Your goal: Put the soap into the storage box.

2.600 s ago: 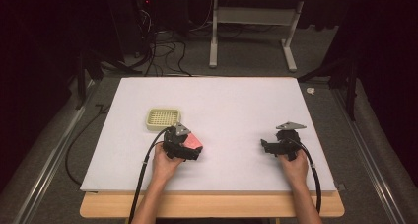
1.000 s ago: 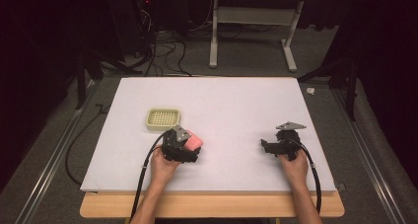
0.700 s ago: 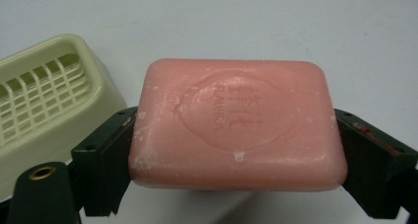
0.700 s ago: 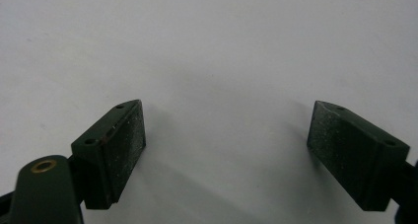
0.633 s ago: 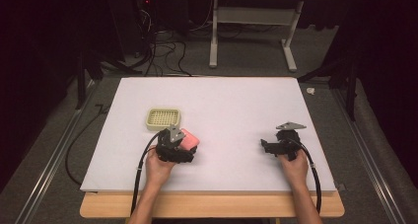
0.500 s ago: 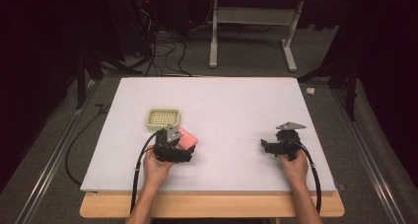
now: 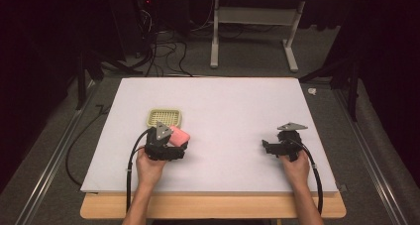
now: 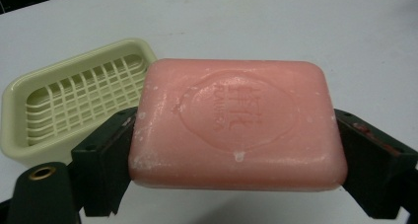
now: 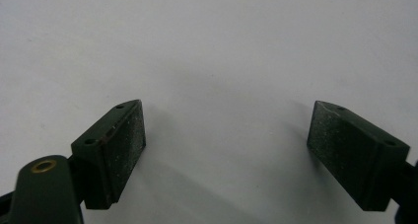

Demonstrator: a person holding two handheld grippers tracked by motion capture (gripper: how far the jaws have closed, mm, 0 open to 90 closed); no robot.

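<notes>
The left gripper (image 7: pixel 171 144) holds a pink soap bar (image 7: pixel 179 136) just beside the cream soap dish (image 7: pixel 164 118); the right gripper (image 7: pixel 267 146) rests apart.

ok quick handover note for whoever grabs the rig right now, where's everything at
Left tool: shut on the pink soap bar, jaws clamping its two short ends, held just beside the soap dish.
Right tool: open, holding nothing, resting over bare white table at the right.
Soap dish: pale yellow, grid insert, nothing in it, on the table just past the left tool.
Done: soap gripped.
Left: probably carry the soap over the dish, set it on the grid, release.
</notes>
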